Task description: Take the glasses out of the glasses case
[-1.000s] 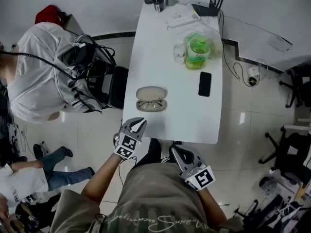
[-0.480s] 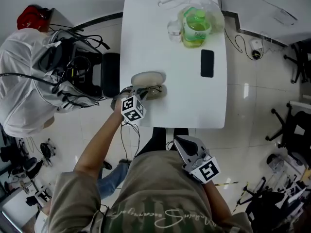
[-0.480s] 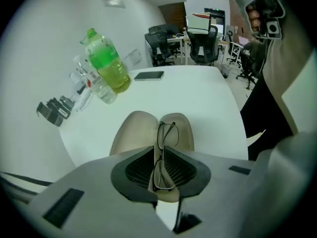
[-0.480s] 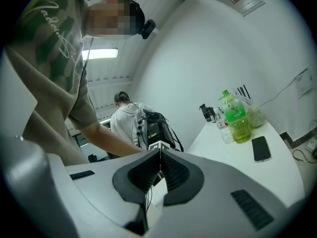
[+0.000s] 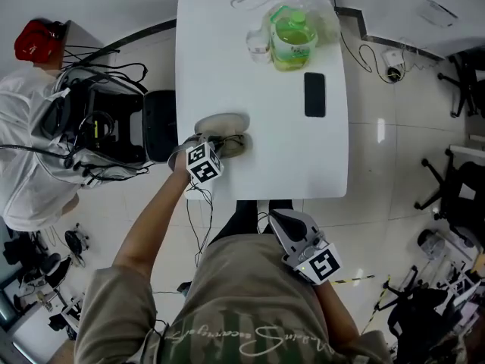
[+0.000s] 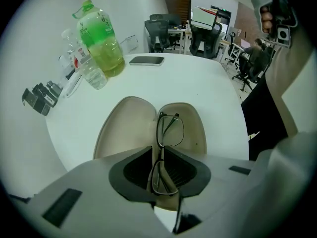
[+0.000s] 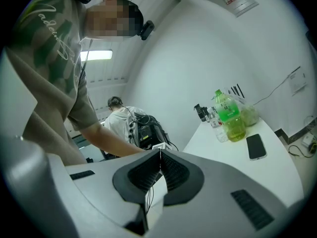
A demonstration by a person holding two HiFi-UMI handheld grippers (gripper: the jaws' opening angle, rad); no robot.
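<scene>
A beige glasses case (image 5: pixel 224 121) lies open near the left front edge of the white table (image 5: pixel 265 158). In the left gripper view the case (image 6: pixel 124 128) shows both halves, with black-framed glasses (image 6: pixel 171 128) in the right half. My left gripper (image 5: pixel 211 145) reaches over the case. Its jaws (image 6: pixel 159 168) are shut on the near lens of the glasses. My right gripper (image 5: pixel 283 223) hangs shut and empty off the table's front edge, close to my body, seen too in its own view (image 7: pixel 159 166).
A green bottle (image 5: pixel 288 36) and a small clear bottle (image 5: pixel 258 45) stand at the far end, with a black phone (image 5: pixel 314 94) nearer on the right. A person in white (image 5: pixel 30 165) and black gear (image 5: pixel 114 127) are left of the table.
My left gripper moved forward from below the table's edge onto the case and closed on the glasses. The right gripper stayed where it was.
</scene>
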